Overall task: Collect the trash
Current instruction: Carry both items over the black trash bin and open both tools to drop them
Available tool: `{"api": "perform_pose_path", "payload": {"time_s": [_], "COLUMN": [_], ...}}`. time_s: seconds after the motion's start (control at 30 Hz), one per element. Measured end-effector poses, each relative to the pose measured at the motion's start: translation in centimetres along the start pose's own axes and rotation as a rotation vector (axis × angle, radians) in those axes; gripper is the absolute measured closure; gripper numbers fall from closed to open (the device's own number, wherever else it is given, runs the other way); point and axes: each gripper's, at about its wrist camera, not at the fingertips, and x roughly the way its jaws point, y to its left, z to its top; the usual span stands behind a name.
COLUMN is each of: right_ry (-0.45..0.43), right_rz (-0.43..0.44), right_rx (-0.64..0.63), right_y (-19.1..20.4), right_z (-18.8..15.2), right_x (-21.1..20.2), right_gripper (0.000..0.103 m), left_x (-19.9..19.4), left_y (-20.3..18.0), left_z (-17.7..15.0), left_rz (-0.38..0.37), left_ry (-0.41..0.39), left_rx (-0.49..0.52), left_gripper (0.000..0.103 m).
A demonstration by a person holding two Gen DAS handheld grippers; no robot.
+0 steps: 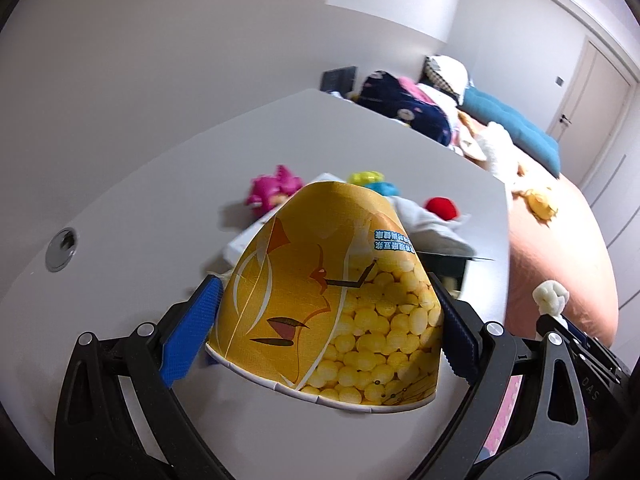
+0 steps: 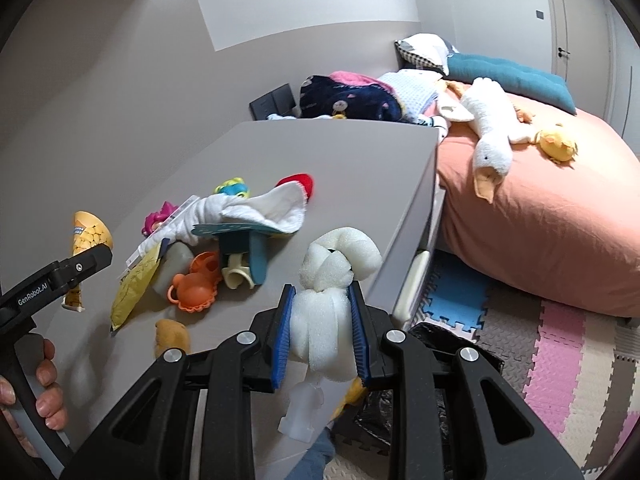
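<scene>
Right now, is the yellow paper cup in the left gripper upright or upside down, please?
Upside down: the yellow paper cup is held with its wide rolled rim lowest, its narrow base uppermost and its print inverted.

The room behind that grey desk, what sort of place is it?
Most likely a child's bedroom: a bed with a plush goose lying on it, small toys on the desk, and foam play mats.

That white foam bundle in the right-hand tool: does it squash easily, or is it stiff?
The white foam bundle probably squashes easily: it narrows where the right gripper fingers pinch it and puffs out above. It looks very light for its size. Being soft and springy, it may bounce back once released.
</scene>
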Motion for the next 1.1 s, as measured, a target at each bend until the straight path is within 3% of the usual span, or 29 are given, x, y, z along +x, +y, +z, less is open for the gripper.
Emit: {"api": "perform_pose_path", "payload": {"time_s": [0.63,1.1], "right_ry": [-0.038,-0.06], "right_rz": [-0.084,-0.144], "right_rx": [0.074,0.162], "right_y": [-6.5,-11.8], "right_z": [-0.4,-1.1], "right_x": [-3.7,-6.0], "right_gripper": [0.075,0.074], "left_x": [0.7,0.5], "left_y": [-10.2,-17.8], "left_z": [-1.4,-4.4], "left_rz": [-0.133,-0.217], "left_ry": [0.015,0.044], "left_rx": [0.154,0.325], "left_gripper": [0.009,0.008]}}
